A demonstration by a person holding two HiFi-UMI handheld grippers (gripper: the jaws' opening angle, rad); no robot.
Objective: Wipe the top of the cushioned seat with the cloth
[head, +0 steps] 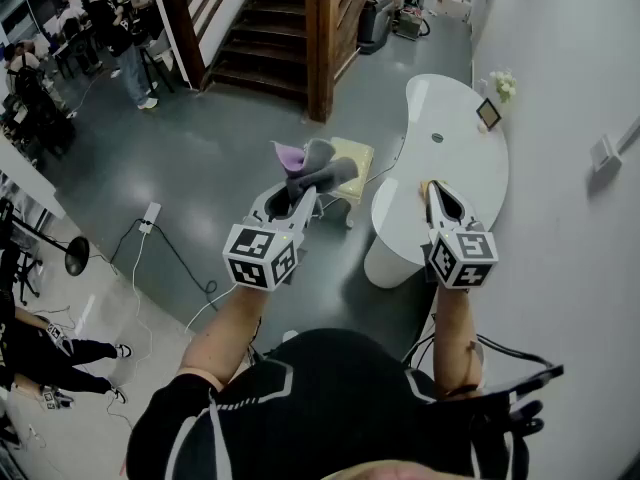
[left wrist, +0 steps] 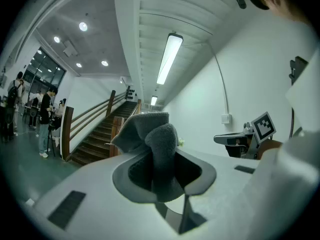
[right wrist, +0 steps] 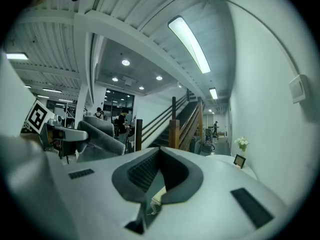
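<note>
The grey cloth (head: 318, 171) is bunched up in my left gripper (head: 301, 194), which is shut on it and held up in the air. In the left gripper view the cloth (left wrist: 154, 145) sticks out of the closed jaws as a thick fold. The pale yellow cushioned seat (head: 353, 155) stands on the floor beyond and below the cloth, partly hidden by it. My right gripper (head: 434, 190) is raised over the near end of the white table, its jaws shut with nothing between them. In the right gripper view the cloth (right wrist: 102, 134) shows at left.
A curved white table (head: 455, 153) beside the seat carries a small picture frame (head: 488, 114) and flowers (head: 502, 85). A wooden staircase (head: 275, 23) with a post (head: 321, 43) rises behind. A power strip (head: 150, 216) with cables lies on the floor at left. People stand far left.
</note>
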